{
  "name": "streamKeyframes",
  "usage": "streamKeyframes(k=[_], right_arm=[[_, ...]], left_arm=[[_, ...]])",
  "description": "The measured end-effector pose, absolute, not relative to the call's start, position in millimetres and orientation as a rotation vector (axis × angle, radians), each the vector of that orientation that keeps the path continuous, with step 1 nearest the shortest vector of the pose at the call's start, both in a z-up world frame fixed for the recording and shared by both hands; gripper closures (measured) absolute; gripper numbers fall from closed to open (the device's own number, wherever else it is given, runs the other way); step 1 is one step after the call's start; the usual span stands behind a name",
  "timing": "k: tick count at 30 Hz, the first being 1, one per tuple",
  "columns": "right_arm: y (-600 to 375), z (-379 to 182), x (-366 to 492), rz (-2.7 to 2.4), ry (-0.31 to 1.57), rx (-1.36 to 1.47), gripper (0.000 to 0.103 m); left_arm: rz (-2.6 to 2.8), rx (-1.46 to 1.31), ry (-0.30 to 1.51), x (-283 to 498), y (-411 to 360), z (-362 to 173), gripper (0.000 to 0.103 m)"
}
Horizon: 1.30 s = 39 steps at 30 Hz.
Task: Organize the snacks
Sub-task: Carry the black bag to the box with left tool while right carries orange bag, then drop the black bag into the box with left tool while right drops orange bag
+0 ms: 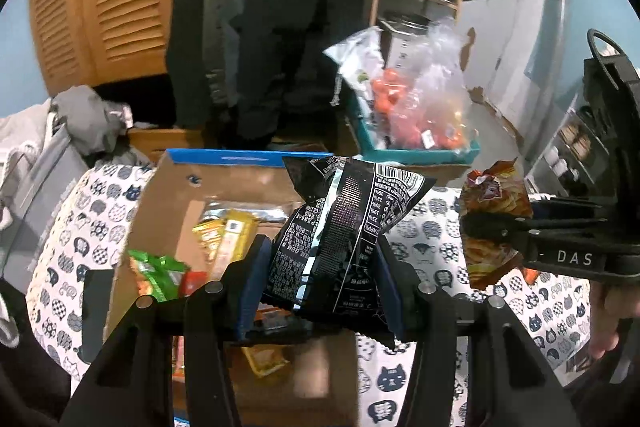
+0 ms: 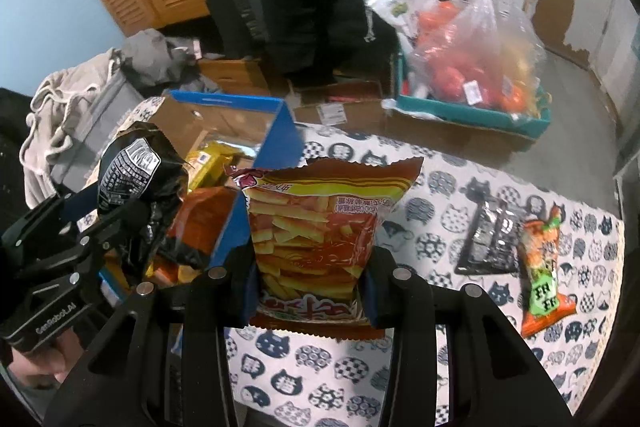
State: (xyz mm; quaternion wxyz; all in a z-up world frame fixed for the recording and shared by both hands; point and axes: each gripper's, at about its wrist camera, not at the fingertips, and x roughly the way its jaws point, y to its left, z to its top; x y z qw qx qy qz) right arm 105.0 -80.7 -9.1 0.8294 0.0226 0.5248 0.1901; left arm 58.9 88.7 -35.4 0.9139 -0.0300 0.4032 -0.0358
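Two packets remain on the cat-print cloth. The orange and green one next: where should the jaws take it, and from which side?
Grip the orange and green snack packet across its narrow middle, coming from above. It lies flat and long on the cat-print cloth, with bare cloth along its right edge; the black packet crowds its upper left.

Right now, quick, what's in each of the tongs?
Left tongs: closed on the black snack bag.
Right tongs: closed on the red fries bag.
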Motion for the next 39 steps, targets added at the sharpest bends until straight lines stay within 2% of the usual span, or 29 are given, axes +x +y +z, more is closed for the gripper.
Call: streamKeyframes(k=[14,27,29,31,39], right_arm=[[-11.5,-12.0,126.6,0.496,1.121,0.000,0.064],[37.0,-25.1,138.8,0.548,1.166,-0.026,0.064],[44.1,-24.7,138.9,0.559,1.166,-0.031,0.064],[50.9,-25.1,139.5,0.572,1.170,-0.035,0.064],[71.1,-29.3,141.8,0.595,1.180,-0.052,0.063]], left_arm=[[0.038,-0.148,0.858,61.2,158.6,-48.6,0.051],[0.118,-0.222,0.928,65.6,193.0,-72.4,0.050],[0.132,-0.222,0.935,64.9,195.1,-73.0,0.046],[0.145,-0.218,0.937,63.4,196.7,-72.2,0.036],[0.163,-0.203,0.907,51.6,202.1,-60.9,0.030]])
